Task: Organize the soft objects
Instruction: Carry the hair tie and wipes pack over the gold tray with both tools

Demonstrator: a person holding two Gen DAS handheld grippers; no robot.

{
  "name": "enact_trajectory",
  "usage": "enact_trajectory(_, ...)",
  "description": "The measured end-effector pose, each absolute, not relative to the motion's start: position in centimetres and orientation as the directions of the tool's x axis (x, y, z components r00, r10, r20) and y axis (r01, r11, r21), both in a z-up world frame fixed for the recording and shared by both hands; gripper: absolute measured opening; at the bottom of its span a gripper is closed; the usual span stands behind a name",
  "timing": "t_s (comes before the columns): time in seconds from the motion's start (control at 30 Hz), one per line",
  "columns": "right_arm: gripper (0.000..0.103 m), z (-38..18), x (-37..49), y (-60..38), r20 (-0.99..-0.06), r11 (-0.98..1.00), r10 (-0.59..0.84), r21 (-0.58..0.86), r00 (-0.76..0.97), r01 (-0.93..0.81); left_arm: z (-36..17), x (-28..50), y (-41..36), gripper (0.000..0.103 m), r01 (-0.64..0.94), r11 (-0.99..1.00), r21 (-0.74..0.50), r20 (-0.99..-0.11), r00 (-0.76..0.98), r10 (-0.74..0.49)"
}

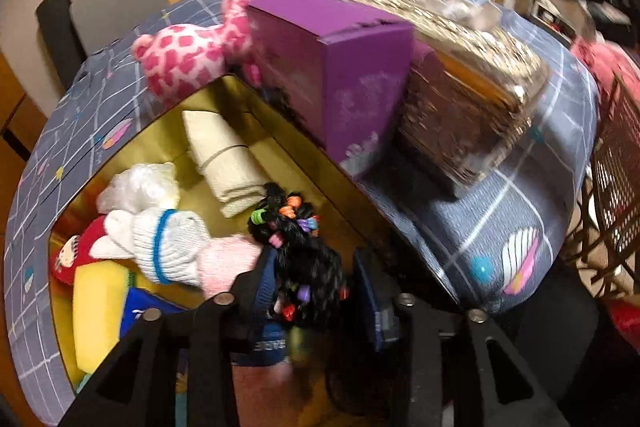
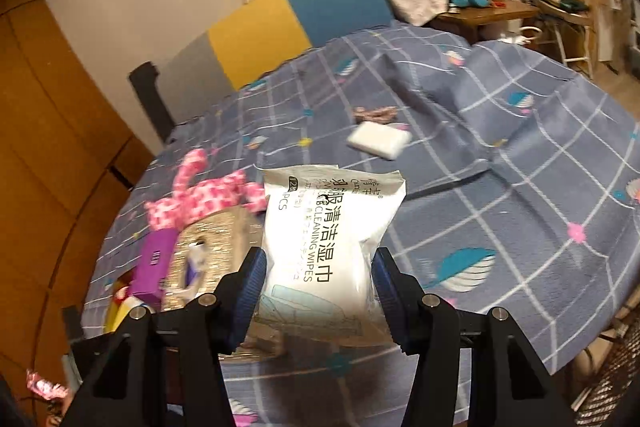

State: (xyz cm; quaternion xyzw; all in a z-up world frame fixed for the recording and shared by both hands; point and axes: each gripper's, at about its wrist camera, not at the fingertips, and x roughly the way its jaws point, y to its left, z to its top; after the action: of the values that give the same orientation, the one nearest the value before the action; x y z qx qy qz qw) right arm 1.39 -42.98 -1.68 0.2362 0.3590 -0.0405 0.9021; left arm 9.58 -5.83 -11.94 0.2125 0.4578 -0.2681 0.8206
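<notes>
Two wrist-camera views over a bed covered with a grey-blue checked sheet [image 2: 500, 187].

In the left view, the left gripper [image 1: 316, 291] hangs over an open box with a yellow lining [image 1: 280, 155]. A black bundle of hair ties with coloured beads [image 1: 304, 259] sits between its blue pads; the left pad touches it, while a gap shows beside the right pad, so it is unclear whether the claw is clenched on it. Inside the box lie a rolled cream cloth [image 1: 224, 155], a white glove with blue bands [image 1: 160, 243], a pink sock [image 1: 228, 263], a yellow sponge [image 1: 96, 311] and a red plush toy [image 1: 76, 255]. A pink spotted plush [image 1: 188, 59], a purple carton [image 1: 336, 75] and a glittery gold box [image 1: 472, 99] sit beyond the box.

In the right view, the right gripper [image 2: 318, 283] grasps a white pack of cleaning wipes [image 2: 328, 239], held above the sheet. A white sponge block [image 2: 378, 139] lies farther back.
</notes>
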Motion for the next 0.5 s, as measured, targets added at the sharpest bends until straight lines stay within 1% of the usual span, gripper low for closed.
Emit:
enact_trajectory(0.03,0.056,-1.5,1.5,-42.3,-0.662,0.886,0.107,0.402,0.741,0.231,-12.0,9.3,-5.9,0.046,0.643,0.760,0.098,-0.864,0.433,-0.255)
enact_trajectory(0.1,0.056,-1.2,1.8,-41.0,-0.655,0.887,0.131,0.413,0.745,0.208,-11.9,8.9,-5.6,0.046,0.639,0.765,0.081,-0.860,0.432,-0.270)
enact_trajectory(0.2,0.056,-0.6,2.3,-39.3,-0.638,0.883,0.167,0.436,0.751,0.174,-10.9,8.7,-4.2,0.046,0.596,0.803,0.011,-0.841,0.439,-0.314)
enact_trajectory(0.27,0.056,-0.3,2.4,-38.0,-0.625,0.879,0.191,0.452,0.757,0.150,-9.7,8.5,-2.7,0.046,0.560,0.826,-0.061,-0.810,0.456,-0.369)
enact_trajectory(0.3,0.056,-0.2,2.4,-37.4,-0.617,0.877,0.206,0.461,0.759,0.137,-9.0,8.4,-1.5,0.046,0.538,0.835,-0.118,-0.785,0.464,-0.410)
enact_trajectory(0.4,0.056,-0.2,2.7,-34.8,-0.608,0.873,0.262,0.481,0.750,0.085,-7.5,8.3,1.1,0.046,0.468,0.848,-0.248,-0.725,0.492,-0.483)
enact_trajectory(0.5,0.056,-0.2,3.2,-32.2,-0.611,0.877,0.308,0.479,0.729,0.032,-6.4,8.8,5.0,0.046,0.323,0.882,-0.343,-0.684,0.558,-0.470)
